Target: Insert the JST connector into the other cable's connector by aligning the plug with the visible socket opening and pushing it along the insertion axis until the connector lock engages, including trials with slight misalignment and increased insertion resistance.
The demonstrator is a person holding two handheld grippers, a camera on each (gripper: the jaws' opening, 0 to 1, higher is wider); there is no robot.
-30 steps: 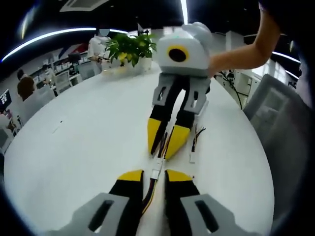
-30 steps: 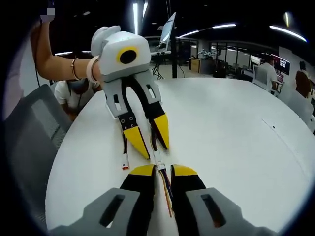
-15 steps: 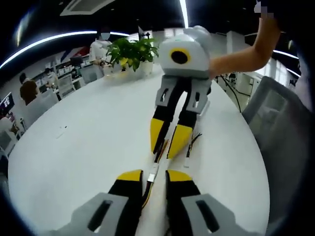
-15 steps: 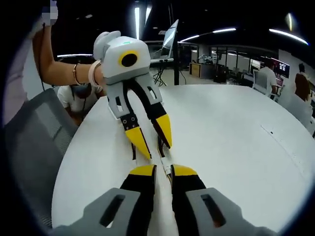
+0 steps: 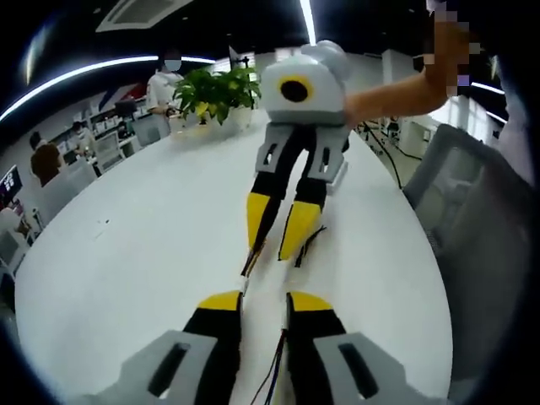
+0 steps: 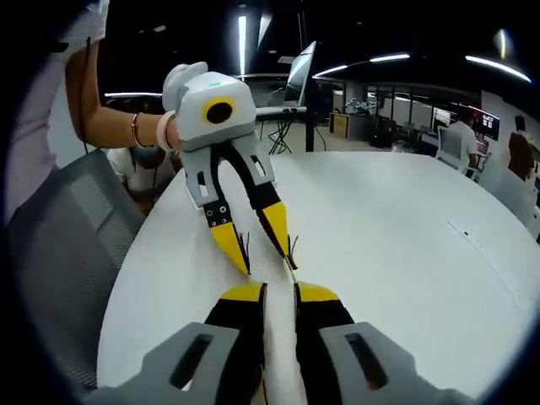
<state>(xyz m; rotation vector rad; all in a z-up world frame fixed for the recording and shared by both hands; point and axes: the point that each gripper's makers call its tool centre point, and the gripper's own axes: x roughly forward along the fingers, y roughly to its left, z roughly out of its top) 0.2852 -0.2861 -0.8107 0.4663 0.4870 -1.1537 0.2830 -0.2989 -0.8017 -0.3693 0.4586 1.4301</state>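
a: white laminate, that round worktop (image 5: 126, 253), and both grippers meet over it nose to nose. in the left gripper view the left gripper (image 5: 263, 305) rises from the bottom with its yellow-tipped fingers (image 5: 221, 302) slightly apart, and dark wires (image 5: 274, 384) run down between them.

b: is it gripping them?

a: the wires pass through the gap, but i cannot tell whether the fingers pinch them. the right gripper (image 5: 274, 236) faces it, fingers near together at the tips, with a thin cable (image 5: 251, 257) running from its left tip toward the left gripper, ending in a small pale connector (image 5: 244, 283). more wire (image 5: 309, 243) sticks out beside the other tip.

b: and from the right gripper view?

a: its own fingers (image 6: 314, 294) stand close, a narrow slit between them. the left gripper (image 6: 257, 245) points down at them, short dark wire ends (image 6: 245, 245) by its tips. the connectors themselves are too small to judge whether they are mated.

b: any writing?

a: none legible. there is a potted plant (image 5: 218, 89) at the far edge and a grey chair (image 6: 67, 245) beside the worktop.
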